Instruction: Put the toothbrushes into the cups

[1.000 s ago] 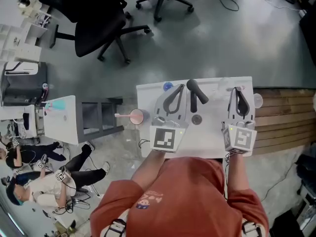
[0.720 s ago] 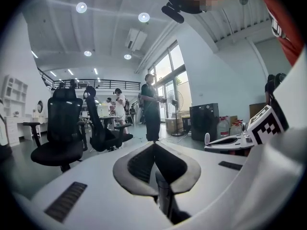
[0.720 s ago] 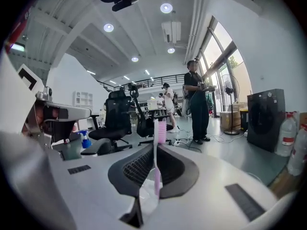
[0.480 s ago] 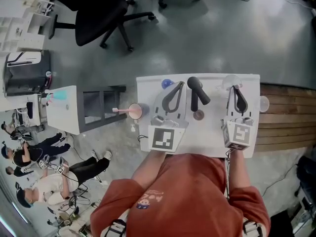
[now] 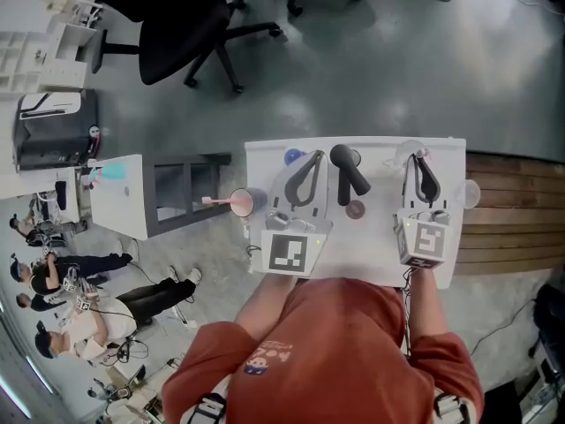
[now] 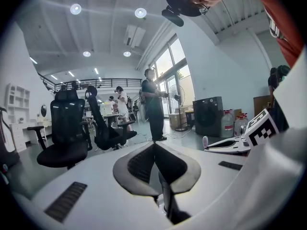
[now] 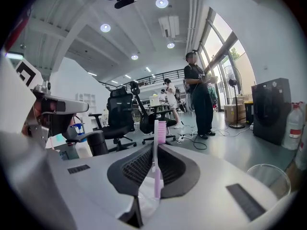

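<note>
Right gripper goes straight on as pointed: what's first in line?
Probably the clear cup by the table's far edge: in the head view it sits just ahead of the right gripper. The right gripper view shows only floor and distant chairs beyond the jaws, so it may pass above it.

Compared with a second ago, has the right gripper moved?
Yes. The right gripper has sunk toward the white table and now sits further in from its right edge.

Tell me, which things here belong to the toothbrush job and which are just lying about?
Job: pink toothbrush held in the right gripper; pink cup; clear cup.
Lying about, apparently: black object; office chair.
</note>
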